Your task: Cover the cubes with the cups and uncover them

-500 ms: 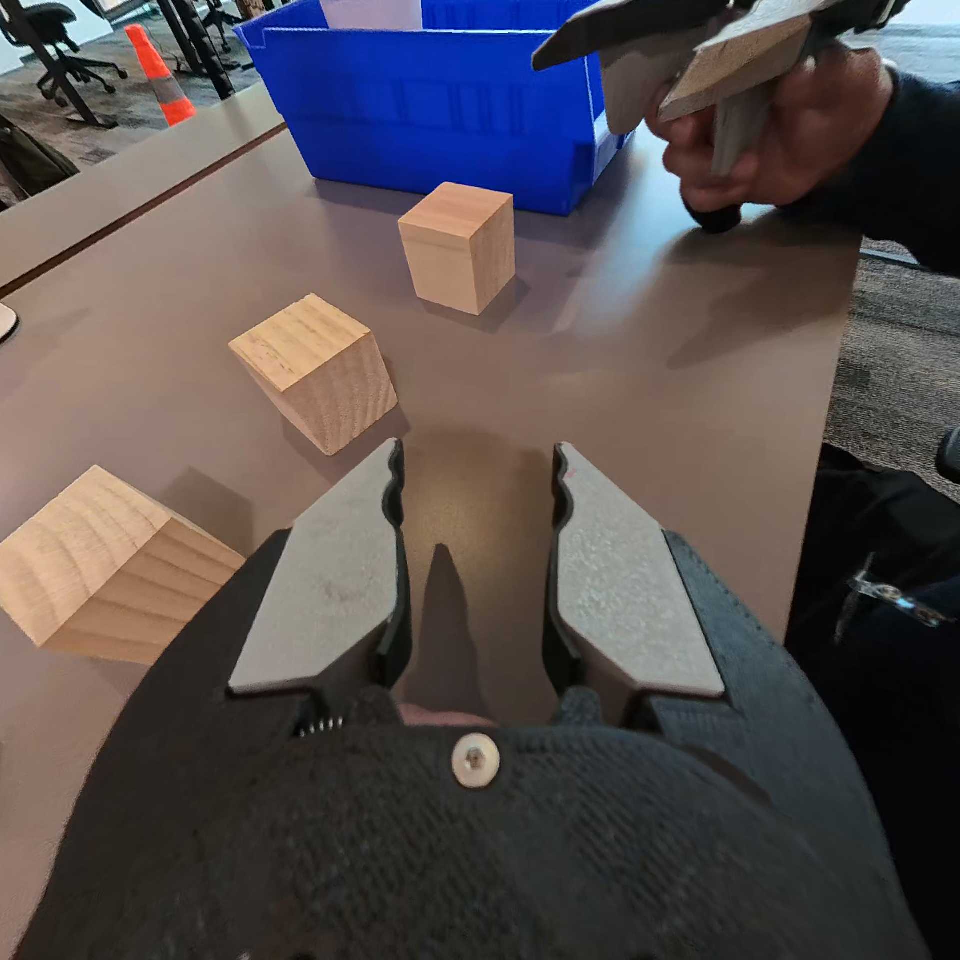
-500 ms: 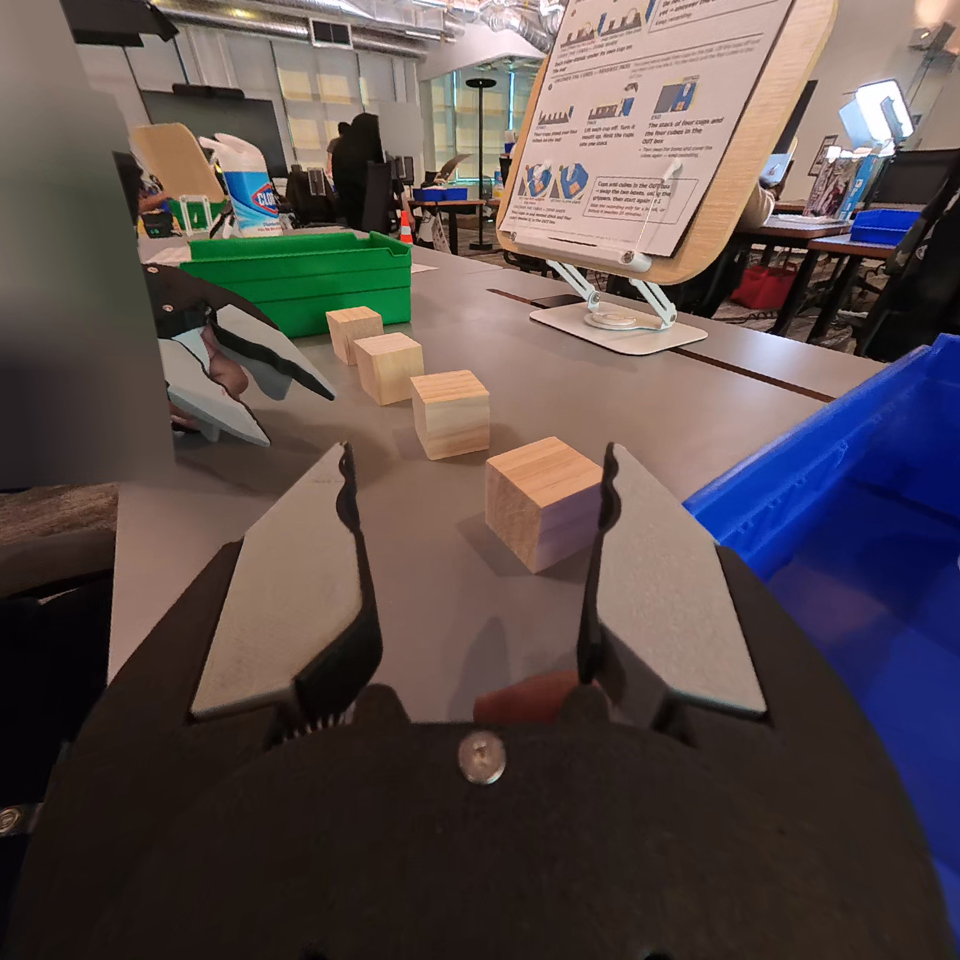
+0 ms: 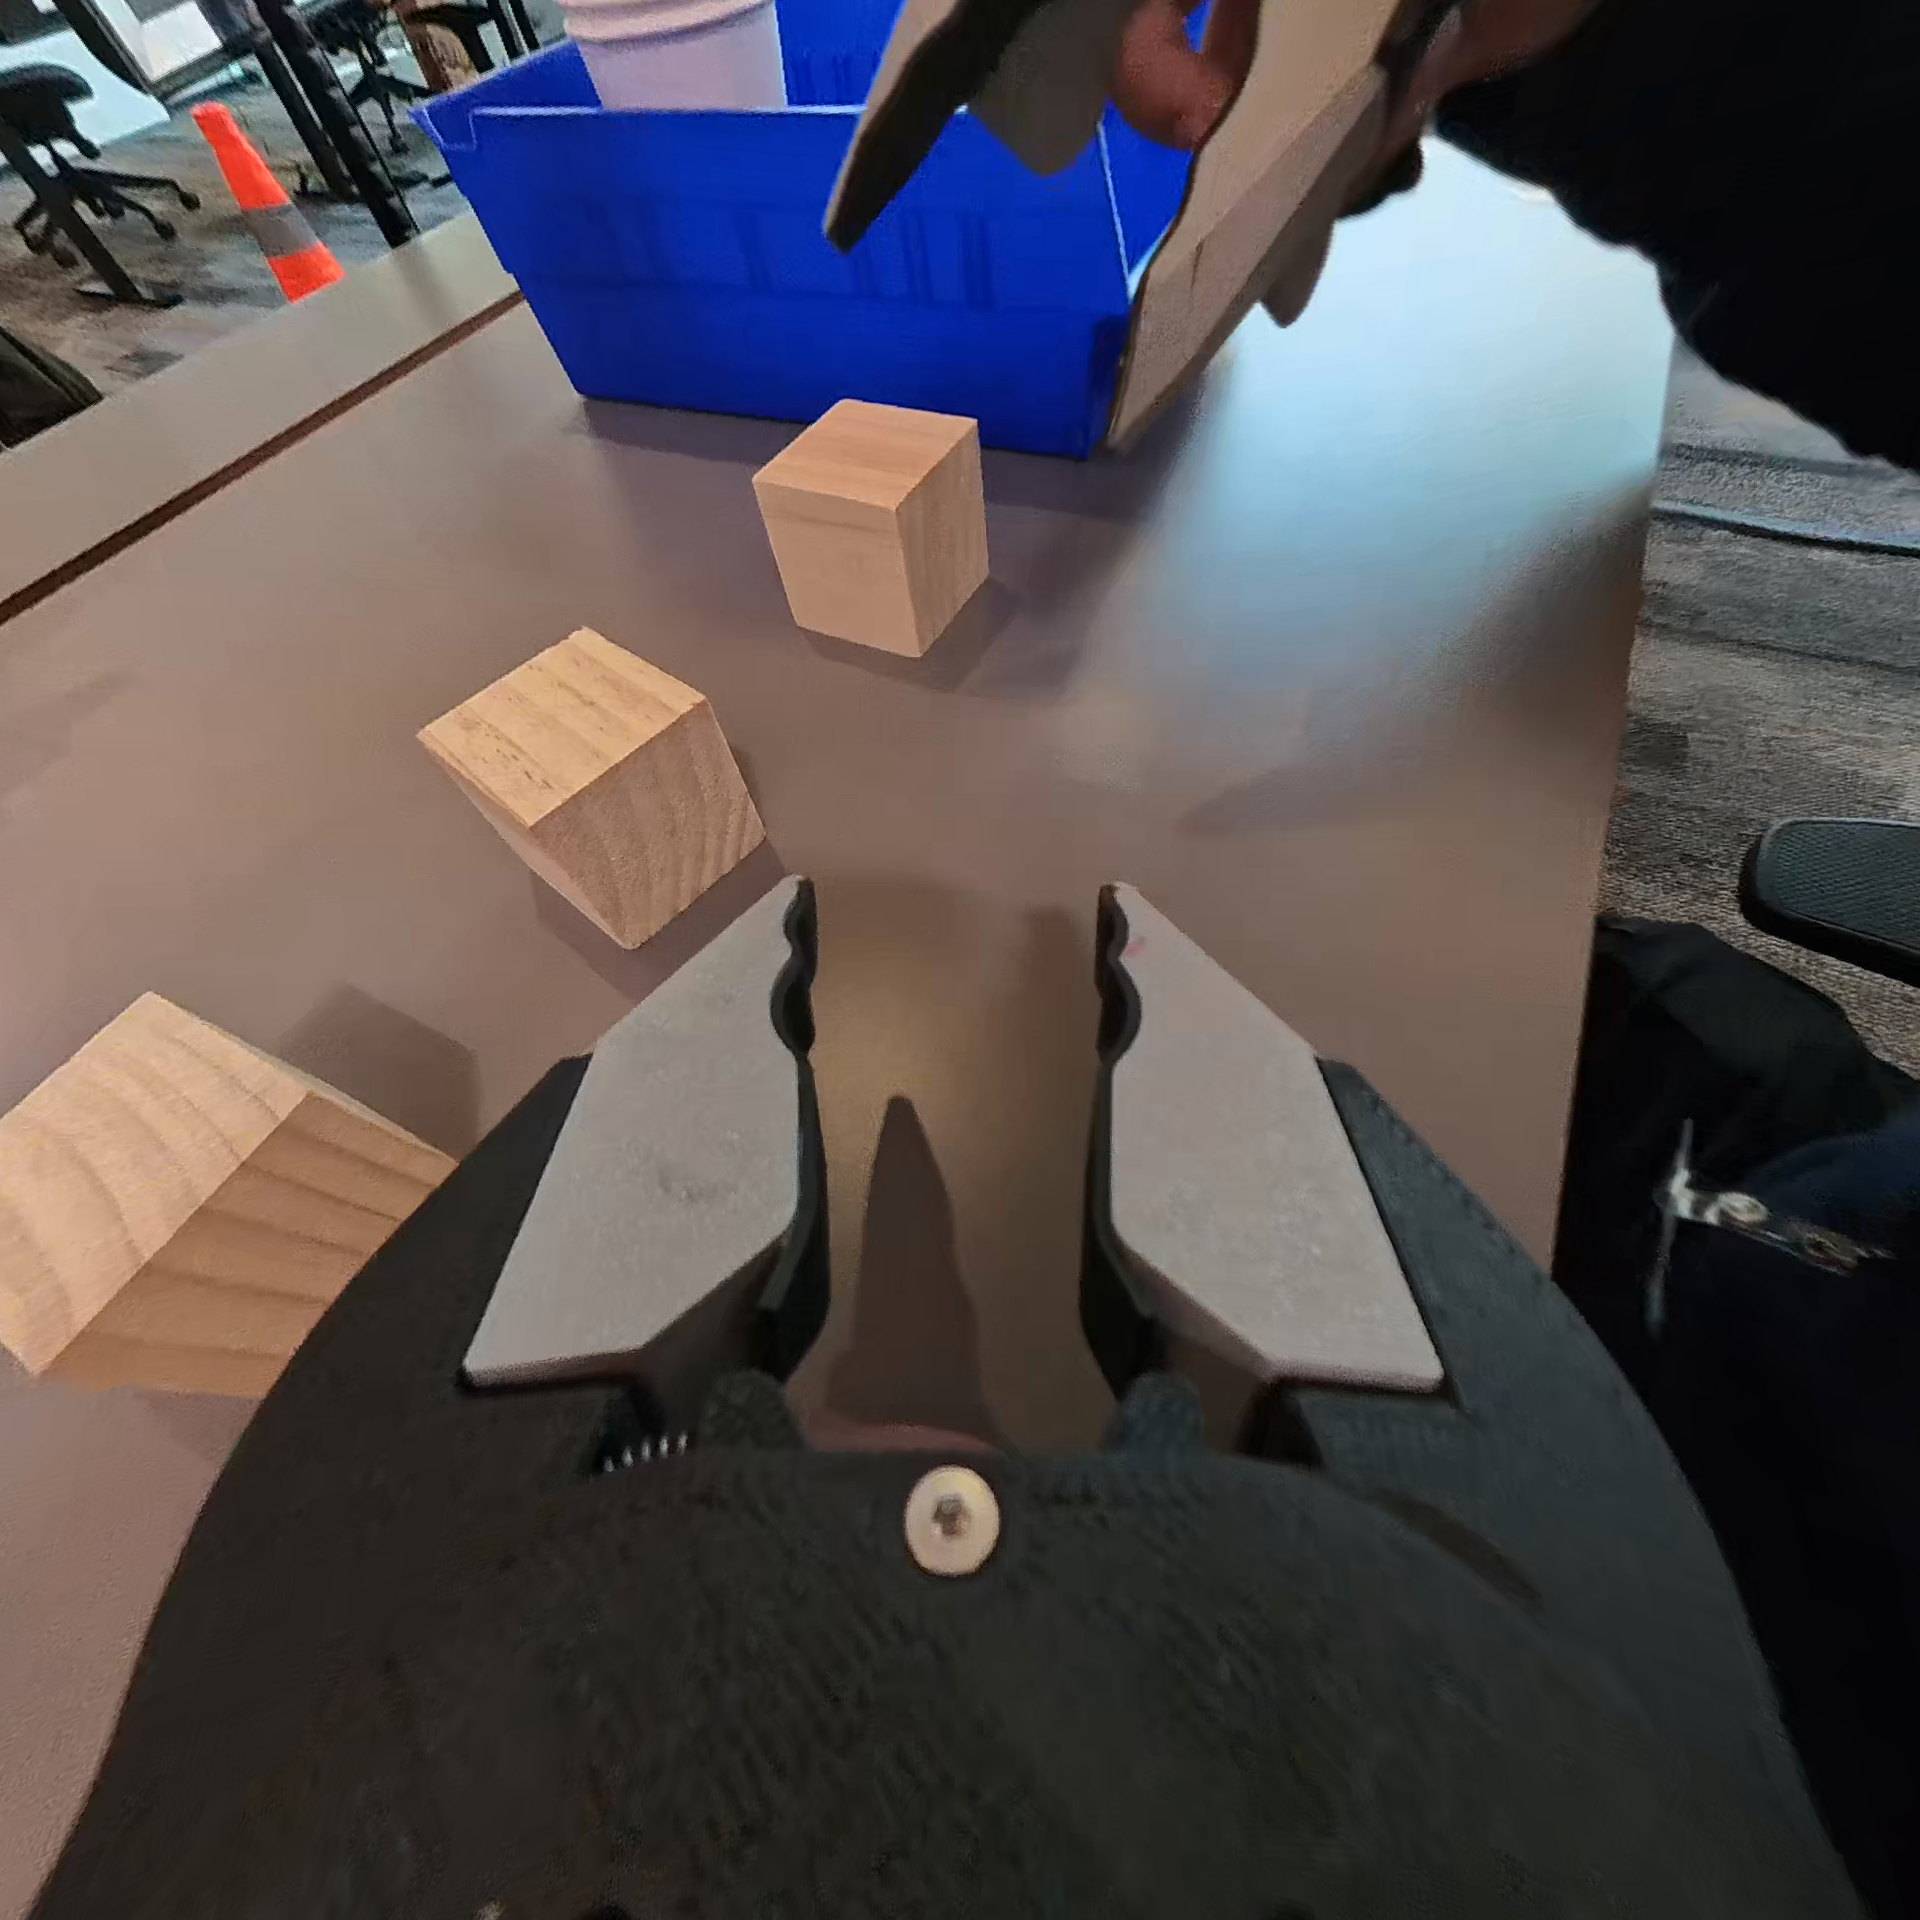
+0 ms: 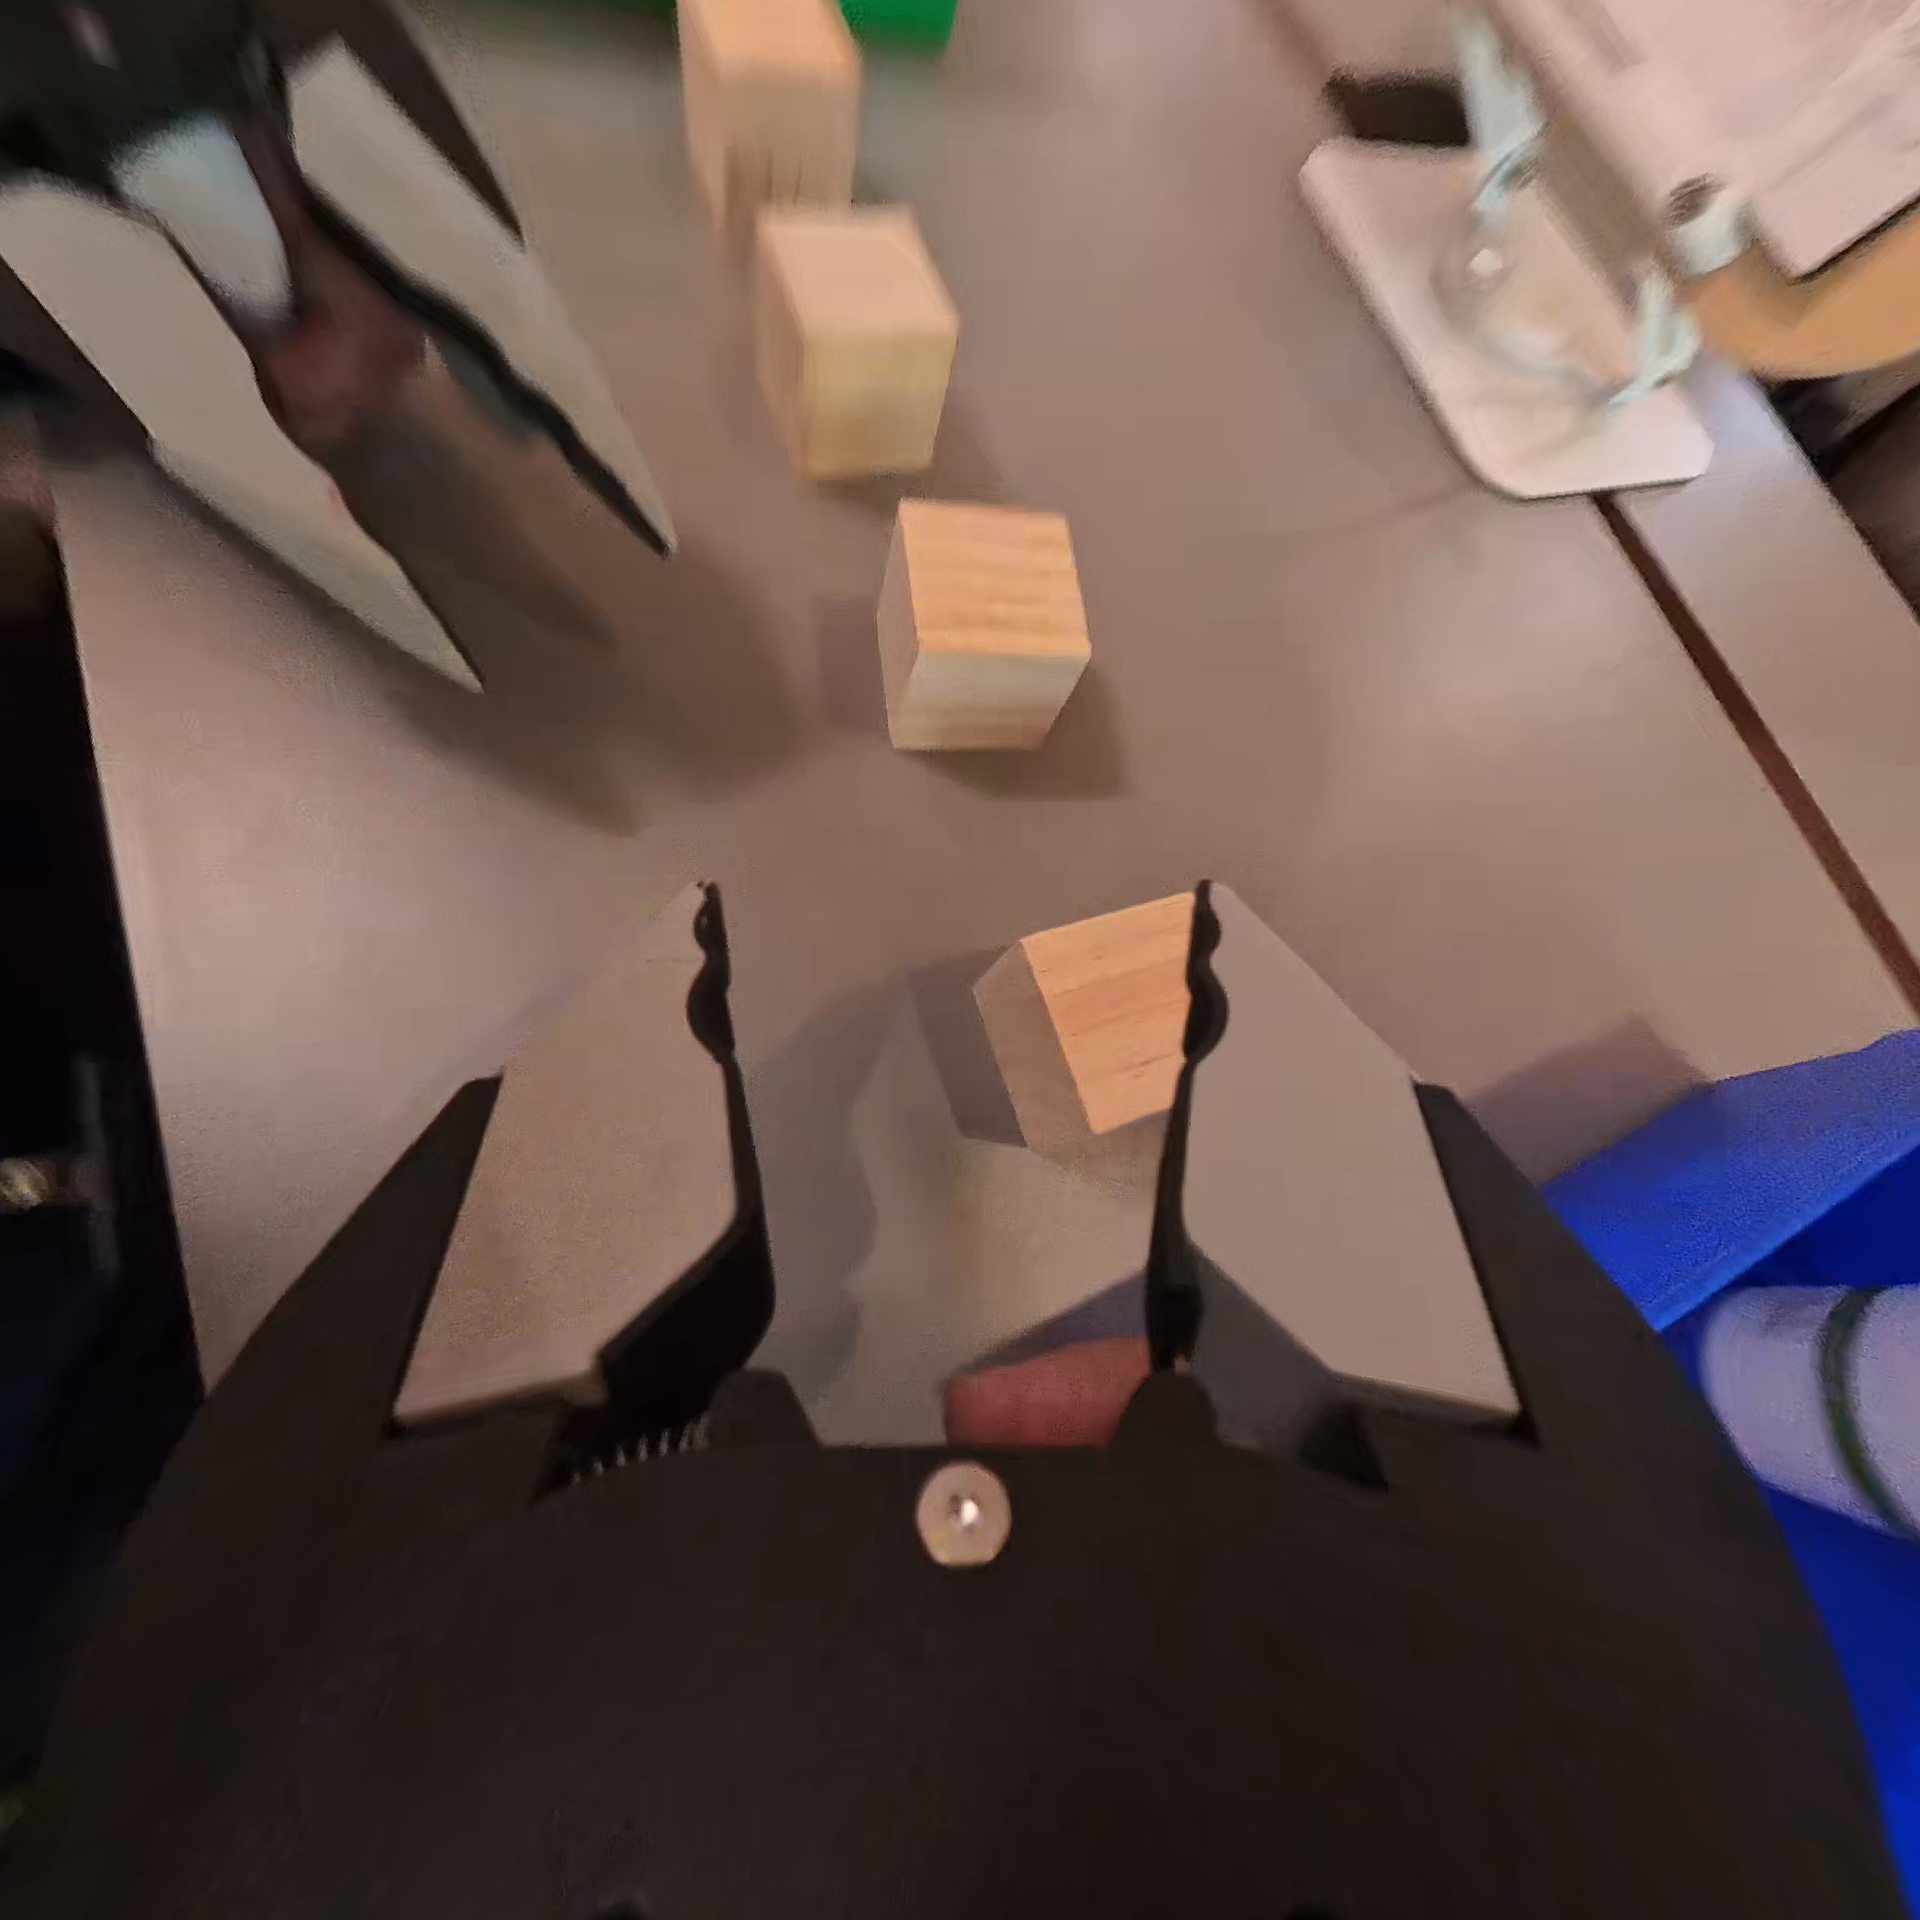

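Observation:
Several wooden cubes stand in a row on the brown table point(image 3: 1299, 727). The left wrist view shows three of them: far point(image 3: 873, 525), middle point(image 3: 597, 769), near point(image 3: 177, 1195). My left gripper point(image 3: 956, 904) is open and empty, low over bare table right of the middle cube. My right gripper point(image 4: 951, 904) is open. It hovers tilted down over the cube nearest the blue bin point(image 4: 1101, 1018), which stands on the table beside the right finger, not gripped. The right gripper also shows in the left wrist view point(image 3: 987, 322). A white cup point(image 3: 675, 52) stands in the blue bin point(image 3: 831, 291).
In the right wrist view, more cubes point(image 4: 982, 623) point(image 4: 852, 332) lead away to a green bin point(image 4: 894, 21). The left gripper point(image 4: 569, 613) is at the upper left. A white stand base point(image 4: 1507, 312) is at the far right, the blue bin point(image 4: 1766, 1174) and a cup point(image 4: 1787, 1392) at the lower right. An orange cone point(image 3: 265, 208) is on the floor.
My right gripper has tipped down toward the table and moved over the cube by the blue bin, its jaws a little narrower. My left gripper has hardly moved and stays open.

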Demonstrator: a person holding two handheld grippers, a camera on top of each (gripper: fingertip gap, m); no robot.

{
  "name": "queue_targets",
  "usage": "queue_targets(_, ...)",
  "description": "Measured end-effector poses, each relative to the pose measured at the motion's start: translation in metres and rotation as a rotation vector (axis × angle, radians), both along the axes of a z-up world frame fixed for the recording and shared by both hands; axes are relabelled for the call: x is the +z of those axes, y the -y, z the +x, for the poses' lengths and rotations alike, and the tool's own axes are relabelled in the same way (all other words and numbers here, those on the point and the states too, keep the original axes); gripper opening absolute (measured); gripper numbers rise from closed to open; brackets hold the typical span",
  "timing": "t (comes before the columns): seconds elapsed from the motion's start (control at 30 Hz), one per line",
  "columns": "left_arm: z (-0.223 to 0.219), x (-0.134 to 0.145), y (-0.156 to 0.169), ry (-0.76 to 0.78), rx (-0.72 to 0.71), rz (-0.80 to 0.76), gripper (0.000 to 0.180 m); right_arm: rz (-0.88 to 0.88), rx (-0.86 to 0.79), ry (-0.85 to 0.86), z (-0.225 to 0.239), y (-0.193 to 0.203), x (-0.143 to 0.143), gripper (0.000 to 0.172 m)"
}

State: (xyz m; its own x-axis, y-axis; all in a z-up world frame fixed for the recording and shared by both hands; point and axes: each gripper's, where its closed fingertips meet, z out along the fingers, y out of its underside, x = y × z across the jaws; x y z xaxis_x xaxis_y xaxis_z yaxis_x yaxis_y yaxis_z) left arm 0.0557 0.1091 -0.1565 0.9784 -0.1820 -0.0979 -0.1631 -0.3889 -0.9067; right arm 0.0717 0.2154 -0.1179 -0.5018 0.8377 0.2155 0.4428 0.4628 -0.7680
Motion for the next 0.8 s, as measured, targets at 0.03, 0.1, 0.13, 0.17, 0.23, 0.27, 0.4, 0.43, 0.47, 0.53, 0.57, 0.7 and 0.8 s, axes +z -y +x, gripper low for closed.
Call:
queue_targets(0.03, 0.0, 0.002, 0.001, 0.005, -0.003, 0.014, 0.053, 0.067, 0.02, 0.059, -0.004, -0.001, -0.001, 0.092)
queue_targets(0.1, -0.001, 0.009, 0.003, 0.03, -0.006, 0.056, 0.053, 0.174, 0.049, 0.166, -0.014, -0.005, 0.0, 0.095)
queue_targets(0.13, -0.002, 0.014, 0.005, 0.047, -0.003, 0.087, 0.052, 0.222, 0.065, 0.232, -0.02, -0.009, -0.004, 0.094)
queue_targets(0.17, -0.004, 0.02, 0.007, 0.063, 0.006, 0.125, 0.05, 0.277, 0.068, 0.299, -0.026, -0.017, -0.011, 0.093)
queue_targets(0.23, -0.009, 0.033, 0.012, 0.084, 0.025, 0.211, 0.045, 0.376, 0.059, 0.454, -0.035, -0.033, -0.034, 0.089)
queue_targets(0.27, -0.011, 0.038, 0.015, 0.09, 0.034, 0.25, 0.041, 0.426, 0.055, 0.548, -0.034, -0.042, -0.05, 0.086)
queue_targets(0.4, -0.012, 0.05, 0.023, 0.083, 0.044, 0.338, 0.031, 0.517, 0.044, 0.716, -0.03, -0.055, -0.085, 0.062)
queue_targets(0.43, -0.011, 0.05, 0.023, 0.077, 0.043, 0.341, 0.03, 0.513, 0.022, 0.677, -0.036, -0.054, -0.082, 0.062)
queue_targets(0.47, -0.01, 0.05, 0.023, 0.071, 0.037, 0.337, 0.03, 0.506, -0.011, 0.612, -0.043, -0.053, -0.072, 0.062)
queue_targets(0.53, -0.007, 0.047, 0.022, 0.065, 0.022, 0.321, 0.03, 0.455, -0.121, 0.418, -0.058, -0.057, -0.032, 0.061)
queue_targets(0.57, -0.006, 0.046, 0.022, 0.063, 0.018, 0.313, 0.031, 0.388, -0.179, 0.323, -0.061, -0.061, -0.006, 0.061)
queue_targets(0.7, -0.004, 0.045, 0.021, 0.027, 0.017, 0.308, 0.031, 0.128, -0.405, 0.151, -0.031, -0.115, 0.076, 0.061)
queue_targets(0.8, 0.0, 0.041, 0.019, -0.017, 0.01, 0.289, 0.031, 0.182, -0.674, 0.189, 0.008, -0.205, 0.079, 0.062)
